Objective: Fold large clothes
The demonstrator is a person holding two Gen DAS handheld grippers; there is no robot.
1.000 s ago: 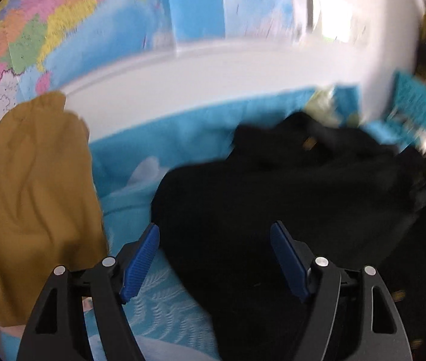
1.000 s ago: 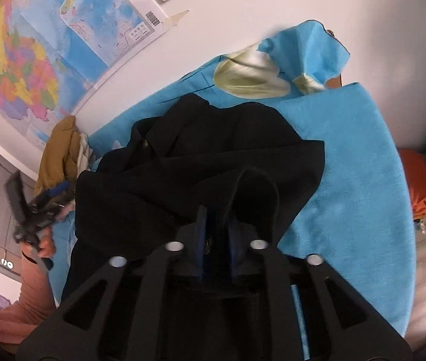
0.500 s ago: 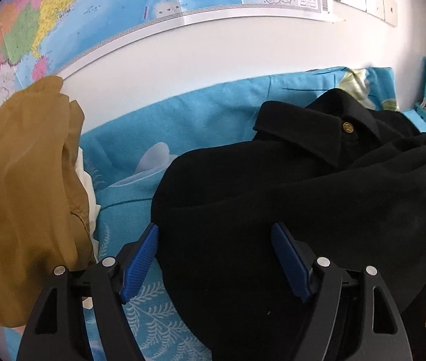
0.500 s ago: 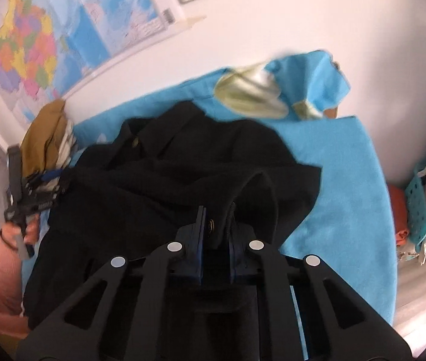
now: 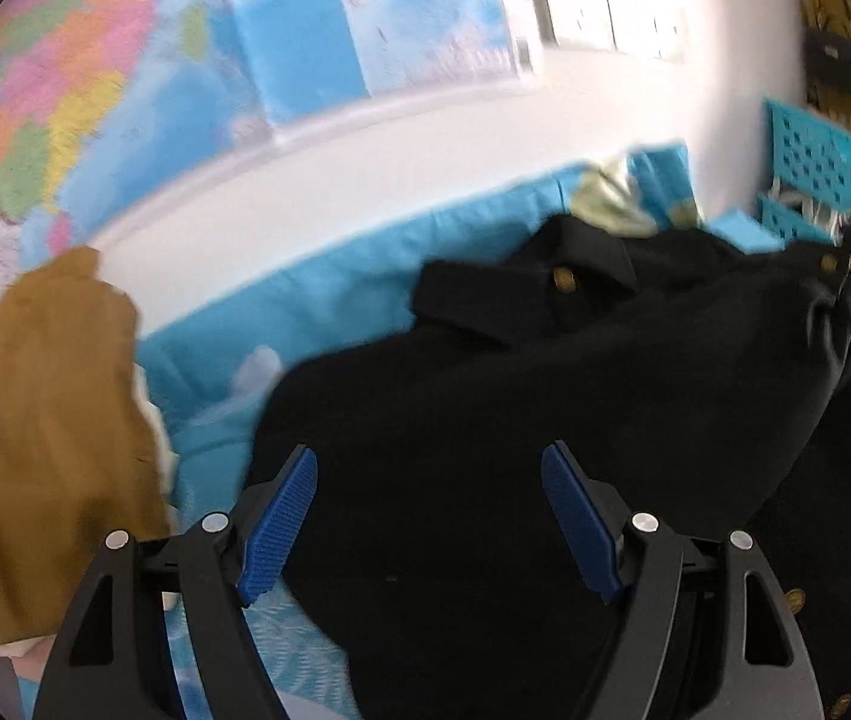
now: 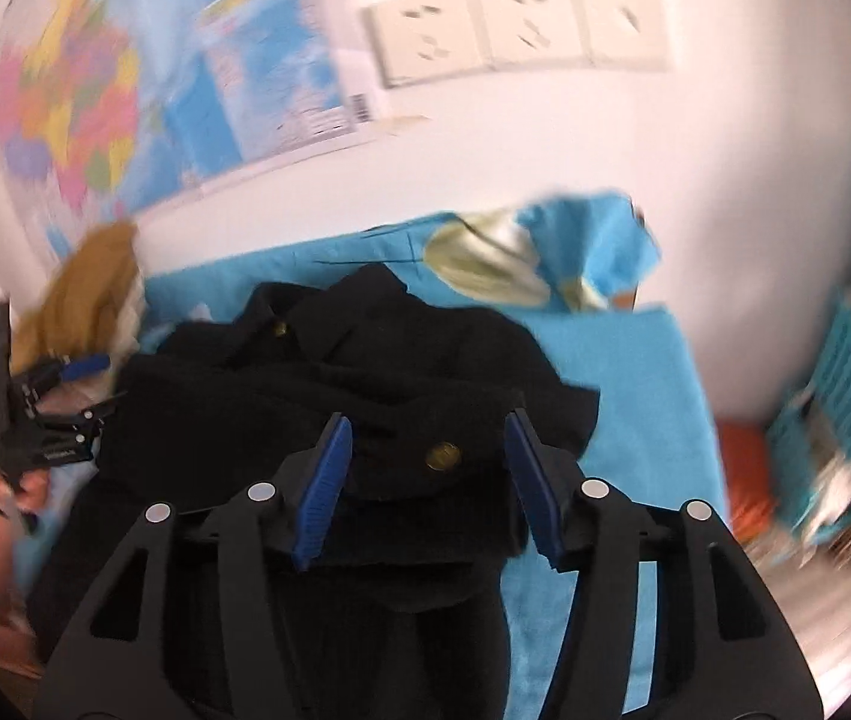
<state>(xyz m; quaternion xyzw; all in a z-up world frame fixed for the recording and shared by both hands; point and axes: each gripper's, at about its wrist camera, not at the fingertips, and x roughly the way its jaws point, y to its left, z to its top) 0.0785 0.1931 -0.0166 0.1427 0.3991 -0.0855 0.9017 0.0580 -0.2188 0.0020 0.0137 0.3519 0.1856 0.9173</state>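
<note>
Between the right gripper's point(image 6: 428, 477) blue pads point(image 6: 322, 495), where half a second ago a fold of the black coat point(image 6: 365, 384) was pinched tight, there is now open air: the fingers have sprung wide and the flap with its brass button point(image 6: 443, 455) lies loose just ahead of them, dropped across the body of the garment. That reads as one fold laid and released, so the sleeve or front panel on this side is probably done and the hand is free for a new hold. The left gripper point(image 5: 428, 525) has stayed wide through the last second, holding nothing, its fingers straddling the near edge of the coat's dark bulk on the blue bedsheet point(image 5: 305, 294). The coat is heavy, matte and thick, heaped rather than flat, with its collar point(image 5: 521, 294) turned up beyond the left fingertips and another brass button there. A mustard garment point(image 5: 47, 432) is bunched outside the left finger. Both views are motion-blurred.
</note>
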